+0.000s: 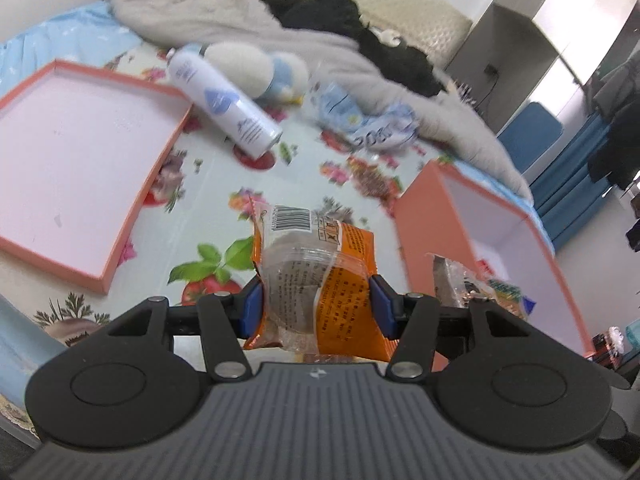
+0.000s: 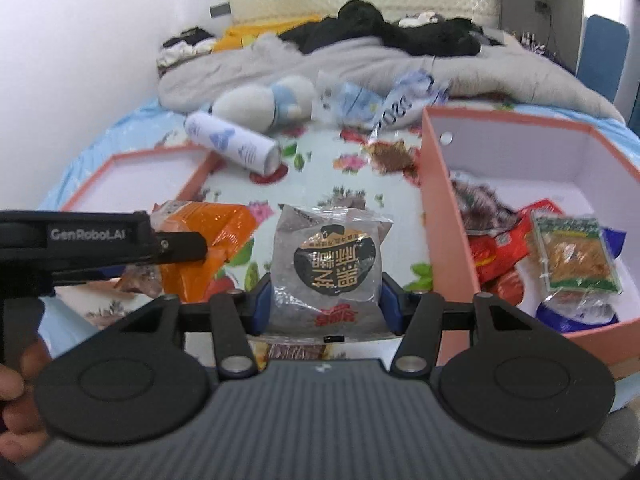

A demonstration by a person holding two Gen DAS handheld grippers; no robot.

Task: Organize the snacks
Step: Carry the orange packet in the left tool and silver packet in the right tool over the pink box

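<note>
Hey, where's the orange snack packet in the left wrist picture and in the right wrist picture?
Left wrist: orange snack packet low centre, clamped in the left gripper.
Right wrist: same packet at centre left, ahead of the left gripper.
Shared landmark: white spray can lying on the bedspread beyond.

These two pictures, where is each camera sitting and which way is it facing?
Left wrist: on the left gripper, looking forward and down along its jaws at the orange snack packet they clamp, bed beyond.
Right wrist: on the right gripper, facing the grey snack packet it clamps; a hand shows at left.
Shared: white spray can, salmon box, box lid.
</note>
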